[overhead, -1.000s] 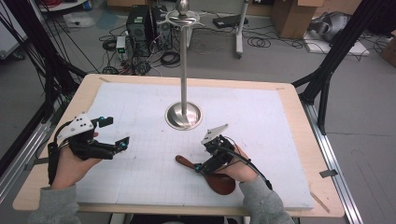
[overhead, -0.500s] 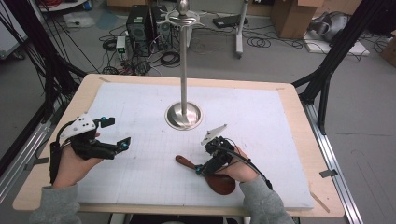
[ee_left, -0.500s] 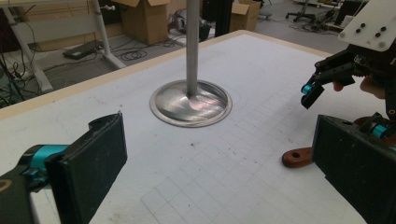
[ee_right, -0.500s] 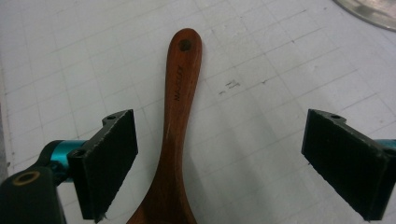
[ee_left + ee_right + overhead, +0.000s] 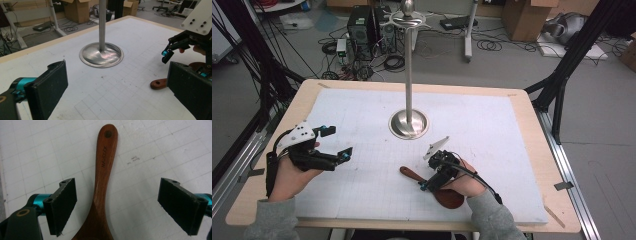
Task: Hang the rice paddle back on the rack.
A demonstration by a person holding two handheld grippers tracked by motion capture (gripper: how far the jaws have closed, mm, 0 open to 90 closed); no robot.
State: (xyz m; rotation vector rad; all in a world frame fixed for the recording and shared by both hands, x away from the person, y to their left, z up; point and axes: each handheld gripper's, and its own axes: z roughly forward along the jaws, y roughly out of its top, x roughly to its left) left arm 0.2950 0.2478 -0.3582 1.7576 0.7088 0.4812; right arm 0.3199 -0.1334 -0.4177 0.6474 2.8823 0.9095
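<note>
The table (image 5: pixel 532 150) carried a white gridded mat, and on it, toward twelve o'clock of centre, stood a tall metal stand (image 5: pixel 408 122) on a round dished base. That base was the nearest thing to a container here, and it held nothing but its own pole.

The wooden spoon (image 5: pixel 412 175) lay flat on the mat at about six o'clock of the stand, its handle pointing toward ten o'clock and its bowl under the person's right hand. It looked like one stiff piece of polished hardwood: light, rigid, unlikely to break, but smooth enough to slip in a loose pinch. The sensible place to take it seemed to be the handle's neck, where it narrows above the bowl.

The right tool (image 5: pixel 116 205) hung directly over that neck, spread wide with the handle between the pads and touching neither; its jaws had just been closing a little. The left tool (image 5: pixel 337 145) waited at about nine o'clock of the spoon, well apart, spread open and holding nothing.
</note>
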